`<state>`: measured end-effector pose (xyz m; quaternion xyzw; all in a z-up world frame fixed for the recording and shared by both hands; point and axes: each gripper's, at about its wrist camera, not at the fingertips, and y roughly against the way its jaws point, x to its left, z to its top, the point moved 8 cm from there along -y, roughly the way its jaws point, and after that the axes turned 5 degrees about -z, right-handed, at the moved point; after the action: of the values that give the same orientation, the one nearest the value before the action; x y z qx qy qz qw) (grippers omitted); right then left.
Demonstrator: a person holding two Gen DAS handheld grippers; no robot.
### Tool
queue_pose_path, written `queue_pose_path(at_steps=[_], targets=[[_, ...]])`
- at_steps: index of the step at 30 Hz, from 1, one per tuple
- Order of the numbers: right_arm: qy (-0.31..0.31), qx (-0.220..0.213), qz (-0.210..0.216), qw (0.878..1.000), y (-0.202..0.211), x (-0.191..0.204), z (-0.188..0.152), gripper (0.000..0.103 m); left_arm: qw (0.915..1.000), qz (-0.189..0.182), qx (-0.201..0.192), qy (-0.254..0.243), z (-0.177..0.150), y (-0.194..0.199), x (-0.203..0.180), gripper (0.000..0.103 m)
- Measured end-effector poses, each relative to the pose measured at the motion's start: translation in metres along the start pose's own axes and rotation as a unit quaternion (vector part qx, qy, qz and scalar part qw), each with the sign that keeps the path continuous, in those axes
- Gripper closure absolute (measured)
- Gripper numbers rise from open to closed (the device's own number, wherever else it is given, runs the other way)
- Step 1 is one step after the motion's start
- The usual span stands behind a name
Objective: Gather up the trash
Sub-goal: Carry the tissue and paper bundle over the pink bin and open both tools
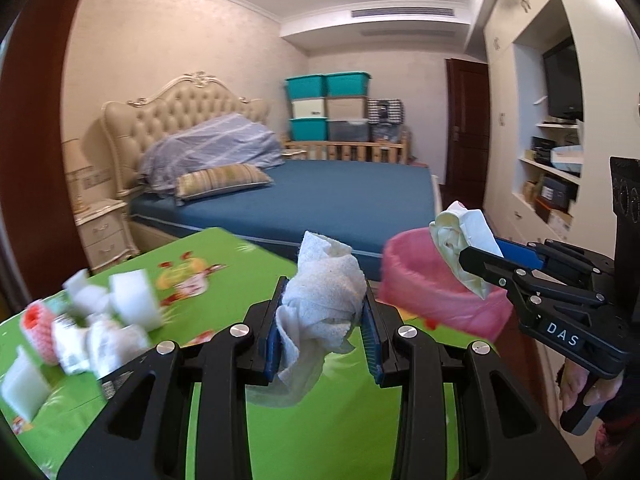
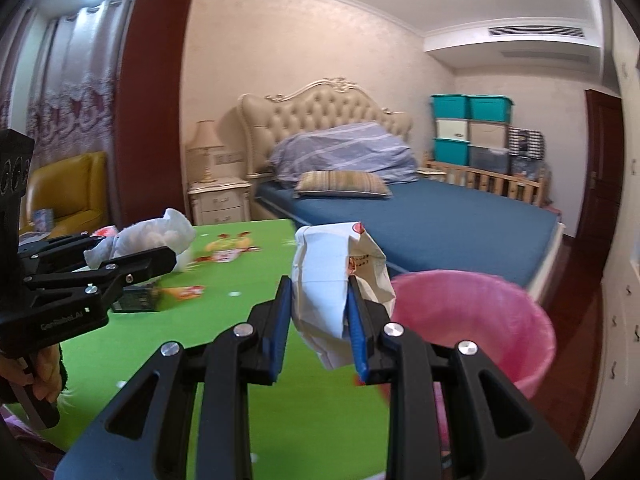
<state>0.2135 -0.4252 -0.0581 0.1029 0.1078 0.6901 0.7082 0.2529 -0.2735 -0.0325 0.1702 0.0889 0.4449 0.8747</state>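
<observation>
Jaws first: our left gripper [image 1: 325, 312] is clamped on a crumpled white paper towel wad [image 1: 320, 304], whose loose tail hangs below the blue pads [image 1: 272, 344]. Our right gripper [image 2: 320, 316] pinches a crumpled white paper scrap with red print [image 2: 332, 280], squeezed narrow between its pads. Just beyond and to the right of the right jaws sits the round bin lined with a pink plastic bag [image 2: 500, 320], its mouth open. Left of the left jaws we see a blurred heap of what looks like white foam blocks and red netting [image 1: 80, 320] on the green cartoon-print tabletop [image 1: 340, 420]. Beyond both stands a blue-sheeted bed [image 1: 320, 196].
</observation>
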Motion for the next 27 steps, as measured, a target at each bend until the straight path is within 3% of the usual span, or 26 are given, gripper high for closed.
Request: queue_pose_path(at_steps=[11, 23, 25, 26, 27], targets=[[-0.035, 0.013, -0.042, 0.998, -0.029, -0.106, -0.013, 0.077, 0.9960, -0.086, 0.023, -0.001, 0.028, -0.084, -0.066, 0.069], [-0.051, 0.028, -0.053, 0.997, -0.057, -0.153, -0.035, 0.075, 0.9910, -0.122, 0.054, -0.009, 0.039, -0.169, -0.122, 0.069], [-0.057, 0.025, -0.047, 0.997, -0.062, -0.153, -0.034, 0.071, 0.9891, -0.134, 0.061, -0.002, 0.040, -0.181, -0.126, 0.068], [-0.060, 0.025, -0.045, 0.997, -0.067, -0.150, -0.031, 0.062, 0.9875, -0.143, 0.067, 0.000, 0.039, -0.186, -0.128, 0.066], [-0.065, 0.026, -0.049, 0.996, -0.066, -0.153, -0.036, 0.039, 0.9875, -0.141, 0.070, -0.002, 0.038, -0.190, -0.129, 0.055]])
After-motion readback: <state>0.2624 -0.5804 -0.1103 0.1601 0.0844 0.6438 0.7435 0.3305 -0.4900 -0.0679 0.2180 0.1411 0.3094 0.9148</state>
